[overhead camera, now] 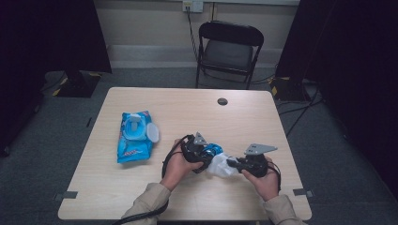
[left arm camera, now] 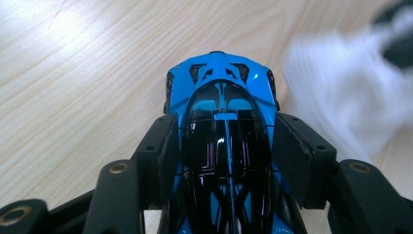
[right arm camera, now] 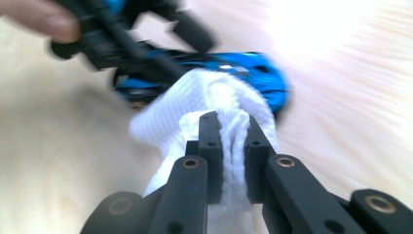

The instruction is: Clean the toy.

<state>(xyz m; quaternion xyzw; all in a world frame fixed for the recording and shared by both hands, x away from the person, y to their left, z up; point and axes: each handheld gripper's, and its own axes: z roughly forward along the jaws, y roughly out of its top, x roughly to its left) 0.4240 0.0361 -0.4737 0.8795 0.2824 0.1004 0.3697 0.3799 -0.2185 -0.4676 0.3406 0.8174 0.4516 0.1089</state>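
Blue toy car (left arm camera: 225,141) sits clamped in left gripper (overhead camera: 206,152) just above table (overhead camera: 187,108), near front edge. Right gripper (right arm camera: 229,131) pinches white wet wipe (right arm camera: 214,97) vs car's side. Wipes pack (overhead camera: 134,136) w/ lid open lies well apart, to the left.

Your left gripper (left arm camera: 226,141) is squeezing a shiny blue and black toy car (left arm camera: 224,122) from both sides, and the car's far end pokes out past the black pads (left arm camera: 168,156). Under it you see the light wooden table (left arm camera: 83,73). A blurry white cloth (left arm camera: 350,92) lies near the car, up on the right.
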